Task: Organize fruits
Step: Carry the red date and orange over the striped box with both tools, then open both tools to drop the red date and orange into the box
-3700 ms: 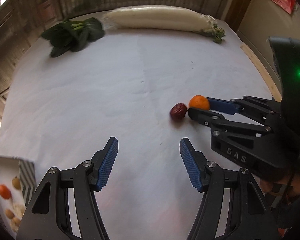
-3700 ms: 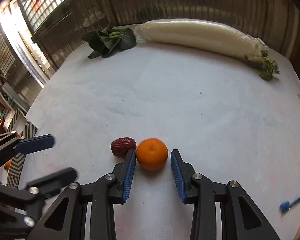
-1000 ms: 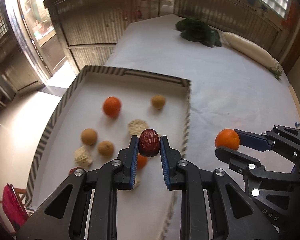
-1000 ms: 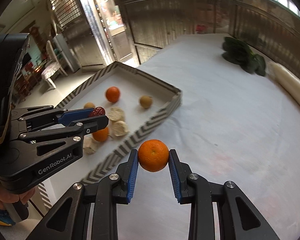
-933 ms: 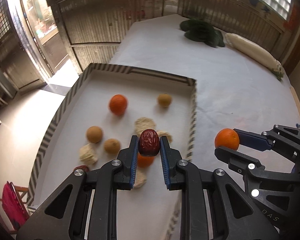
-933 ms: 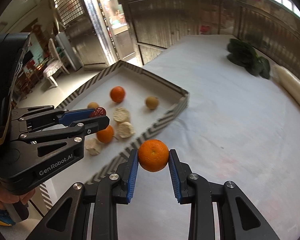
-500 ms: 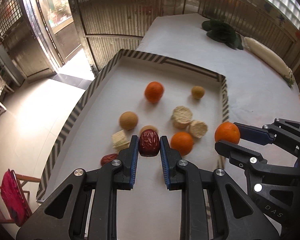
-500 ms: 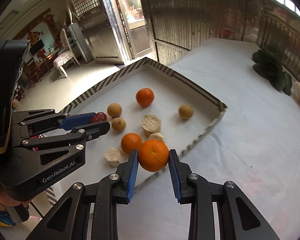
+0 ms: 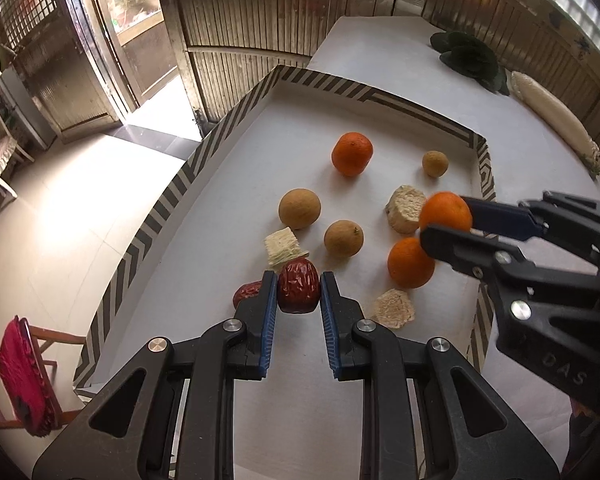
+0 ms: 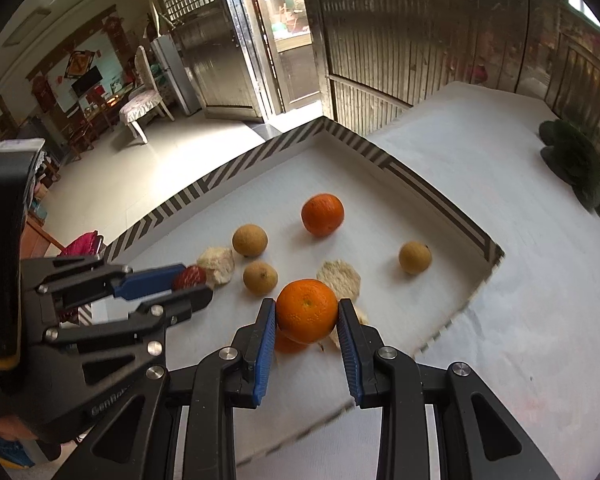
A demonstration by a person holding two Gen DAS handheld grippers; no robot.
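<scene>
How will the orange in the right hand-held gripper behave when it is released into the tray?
The orange is round, so it will probably roll. The tray's striped wall should stop it. Its skin looks firm, so it is likely not fragile.

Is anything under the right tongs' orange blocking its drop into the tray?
Yes. Beneath the held orange another orange and a pale slice lie on the tray floor; bare floor shows nearer the tongs.

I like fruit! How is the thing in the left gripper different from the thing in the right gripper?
The left gripper holds a dark red, wrinkly date; the right gripper holds a bright orange, round tangerine. The date looks smaller and oval. Both are pinched above the striped tray.
</scene>
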